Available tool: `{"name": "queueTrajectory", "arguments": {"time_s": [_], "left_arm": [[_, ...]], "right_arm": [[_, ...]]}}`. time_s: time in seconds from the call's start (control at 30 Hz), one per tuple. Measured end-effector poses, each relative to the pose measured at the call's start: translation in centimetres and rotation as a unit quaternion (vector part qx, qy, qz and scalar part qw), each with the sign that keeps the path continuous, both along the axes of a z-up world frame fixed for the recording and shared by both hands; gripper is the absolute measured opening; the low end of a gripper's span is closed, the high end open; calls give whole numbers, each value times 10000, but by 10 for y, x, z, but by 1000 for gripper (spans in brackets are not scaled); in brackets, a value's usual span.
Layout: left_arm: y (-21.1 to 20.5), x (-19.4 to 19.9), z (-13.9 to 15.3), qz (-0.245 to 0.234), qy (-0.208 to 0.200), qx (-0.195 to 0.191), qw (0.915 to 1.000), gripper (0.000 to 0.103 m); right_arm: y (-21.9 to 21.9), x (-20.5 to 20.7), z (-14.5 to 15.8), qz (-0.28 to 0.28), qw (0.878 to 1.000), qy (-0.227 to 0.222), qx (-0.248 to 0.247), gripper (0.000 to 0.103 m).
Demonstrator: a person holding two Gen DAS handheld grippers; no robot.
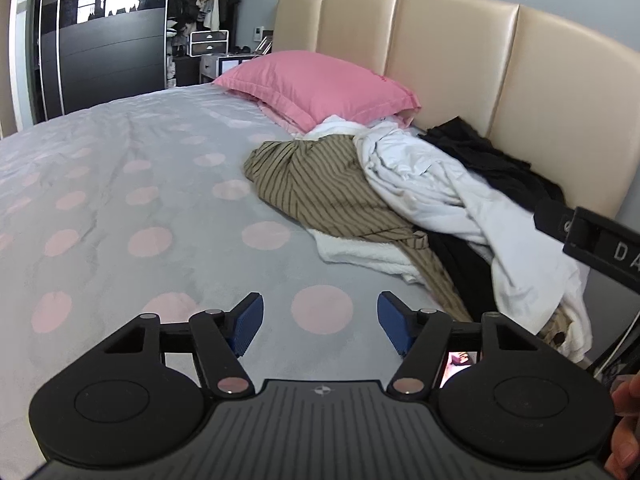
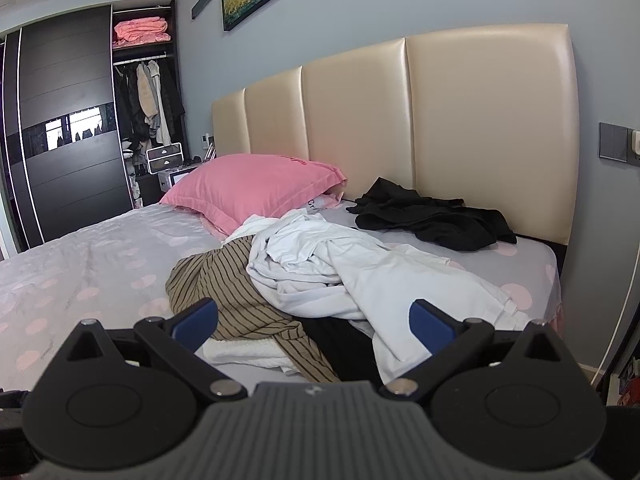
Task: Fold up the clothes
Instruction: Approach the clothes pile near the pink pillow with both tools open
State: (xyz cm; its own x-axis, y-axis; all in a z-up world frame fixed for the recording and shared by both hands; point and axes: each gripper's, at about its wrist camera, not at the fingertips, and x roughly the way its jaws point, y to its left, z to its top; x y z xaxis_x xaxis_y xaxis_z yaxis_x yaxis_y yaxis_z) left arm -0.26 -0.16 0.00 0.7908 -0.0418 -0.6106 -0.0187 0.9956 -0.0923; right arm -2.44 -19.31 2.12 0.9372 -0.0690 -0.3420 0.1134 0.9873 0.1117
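From my left wrist, my left claw (image 1: 320, 322) tilts down over the spotted bed cover (image 1: 120, 184), its jaws wide apart with nothing between. The pile of clothes (image 1: 400, 200) lies to its right, near the pink pillow (image 1: 316, 84).

From my right wrist, my right claw (image 2: 314, 322) points lower at the pile, jaws wide, holding nothing.

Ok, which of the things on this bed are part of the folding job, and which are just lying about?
For folding:
striped garment
white garment
black garment by the headboard
white towel
dark garment under the pile

Just lying about:
pink pillow
bedspread
headboard
wardrobe
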Motion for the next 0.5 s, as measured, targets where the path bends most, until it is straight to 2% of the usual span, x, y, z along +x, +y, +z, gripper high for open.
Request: {"name": "queueTrajectory", "arguments": {"time_s": [0.27,0.5], "left_arm": [[6,2,0,80,64,-19,9999,62],[0,-1,2,-86,-64,252,9996,62]], "right_arm": [[-2,0,0,13,10000,5,37,102],[-1,-1,0,19,10000,3,22,102]]}}
